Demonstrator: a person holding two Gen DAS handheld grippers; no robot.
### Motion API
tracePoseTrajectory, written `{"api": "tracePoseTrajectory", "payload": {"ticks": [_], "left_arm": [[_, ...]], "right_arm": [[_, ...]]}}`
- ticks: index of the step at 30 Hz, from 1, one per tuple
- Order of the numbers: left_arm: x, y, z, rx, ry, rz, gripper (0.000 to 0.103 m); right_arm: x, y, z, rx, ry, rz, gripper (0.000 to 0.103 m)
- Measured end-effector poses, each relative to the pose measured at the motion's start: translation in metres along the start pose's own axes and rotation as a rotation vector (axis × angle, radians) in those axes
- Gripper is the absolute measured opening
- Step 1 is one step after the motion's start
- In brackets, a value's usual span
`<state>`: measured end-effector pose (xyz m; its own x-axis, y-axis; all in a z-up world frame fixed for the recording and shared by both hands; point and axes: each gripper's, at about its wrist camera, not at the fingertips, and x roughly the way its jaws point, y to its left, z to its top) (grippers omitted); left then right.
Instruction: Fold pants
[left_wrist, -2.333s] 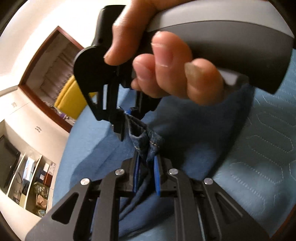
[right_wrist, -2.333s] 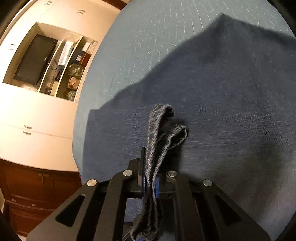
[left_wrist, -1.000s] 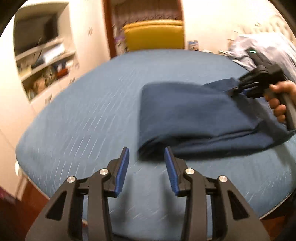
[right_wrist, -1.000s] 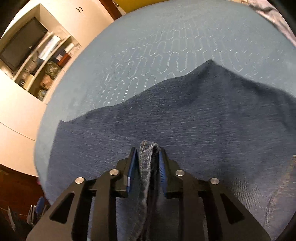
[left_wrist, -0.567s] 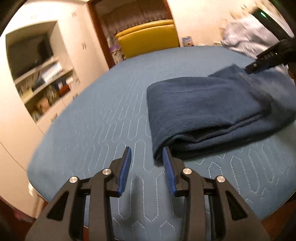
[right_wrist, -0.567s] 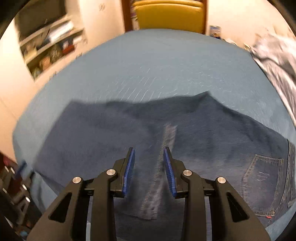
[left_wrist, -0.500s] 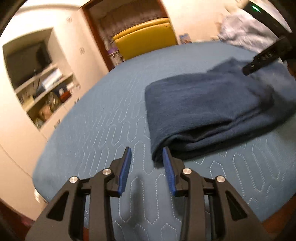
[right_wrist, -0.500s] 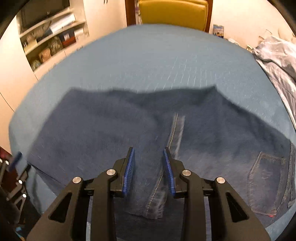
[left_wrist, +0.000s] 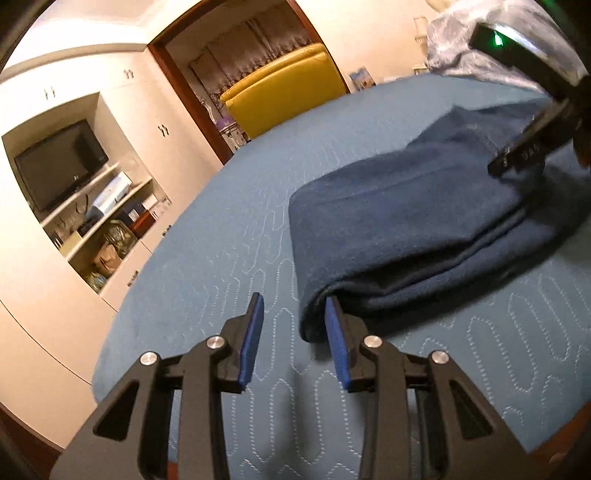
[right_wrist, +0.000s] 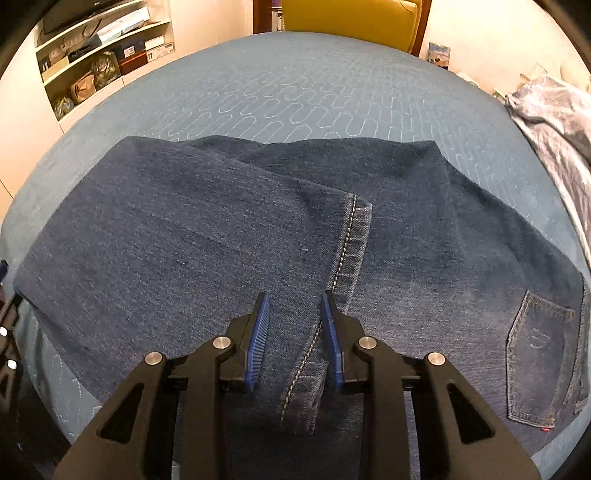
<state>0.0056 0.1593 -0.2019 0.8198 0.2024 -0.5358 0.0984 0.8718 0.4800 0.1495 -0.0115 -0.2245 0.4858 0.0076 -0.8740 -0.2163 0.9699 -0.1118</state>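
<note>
Dark blue jeans lie folded on the blue quilted bed, legs doubled back over the seat. A stitched leg hem runs across the top layer, and a back pocket shows at the right. My right gripper hovers open just above the hem, holding nothing. In the left wrist view the jeans are a thick folded stack; my left gripper stands open at its near fold corner, the right pad at the fold edge. The right gripper's body hangs over the stack's far end.
A yellow chair stands past the bed's far side in a doorway. Wall shelves with a TV and boxes are at the left. A pale crumpled garment lies on the bed's right side. The bed's edge runs close below.
Both grippers let go of the jeans and pulled back. The jeans now lie flat in a folded stack; the left gripper dropped low to the fold's corner, the right rose above the hem.
</note>
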Motion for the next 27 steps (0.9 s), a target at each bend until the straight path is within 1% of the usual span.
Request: {"api": "tracePoseTrajectory", "payload": {"ticks": [1,2,4,5,9,12,13,15,16,18,20,22,23,24,25,26,27], "left_arm": [[0.002,-0.002,-0.001,0.030,-0.002,0.014,0.035],[0.001,-0.001,0.000,0.032,-0.012,0.024,0.035],[-0.005,0.005,0.005,0.006,-0.029,0.019,0.036],[-0.002,0.004,0.006,0.020,-0.018,0.024,0.039],[0.009,-0.010,-0.004,0.109,0.012,0.050,0.039],[0.006,-0.024,-0.008,0.186,-0.008,0.066,0.039],[0.007,-0.025,-0.008,0.178,-0.006,0.068,0.039],[0.007,-0.018,-0.003,0.125,-0.009,0.070,0.039],[0.008,-0.017,0.001,0.114,-0.008,0.076,0.039],[0.015,-0.023,0.003,0.146,0.006,0.084,0.039],[0.016,-0.025,0.006,0.149,-0.005,0.098,0.039],[0.017,-0.019,0.013,0.094,0.000,0.082,0.040],[0.019,-0.016,0.016,0.066,0.005,0.081,0.043],[0.024,-0.012,0.017,0.037,0.018,0.079,0.045],[0.029,-0.009,0.016,0.024,0.040,0.067,0.045],[0.037,-0.009,0.014,0.024,0.080,0.042,0.045],[0.043,-0.012,0.009,0.074,0.100,0.013,0.044]], "right_arm": [[0.000,0.000,0.000,0.000,0.002,0.001,0.027],[-0.001,0.000,0.000,-0.003,0.003,0.003,0.027],[-0.001,-0.003,0.000,-0.001,0.000,0.011,0.027],[0.000,-0.003,0.000,-0.003,0.000,0.011,0.027],[-0.001,-0.003,0.000,-0.001,0.000,0.009,0.027],[-0.001,-0.005,-0.001,-0.005,-0.001,0.013,0.027],[-0.001,-0.005,-0.001,-0.005,-0.001,0.011,0.027],[-0.001,-0.005,-0.002,-0.006,-0.004,0.012,0.027],[-0.001,-0.005,-0.002,-0.006,-0.005,0.012,0.027],[-0.001,-0.004,-0.003,-0.009,-0.004,0.010,0.027],[-0.002,-0.004,-0.004,-0.008,-0.003,0.014,0.027],[-0.002,-0.004,-0.004,-0.008,-0.005,0.017,0.027],[-0.001,-0.004,-0.004,-0.009,-0.005,0.015,0.027],[-0.001,-0.003,-0.004,-0.013,-0.004,0.012,0.027],[-0.001,-0.003,-0.004,-0.016,-0.003,0.010,0.027],[-0.001,-0.003,-0.004,-0.020,-0.002,0.009,0.027],[-0.001,-0.003,-0.003,-0.021,0.001,0.010,0.027]]}}
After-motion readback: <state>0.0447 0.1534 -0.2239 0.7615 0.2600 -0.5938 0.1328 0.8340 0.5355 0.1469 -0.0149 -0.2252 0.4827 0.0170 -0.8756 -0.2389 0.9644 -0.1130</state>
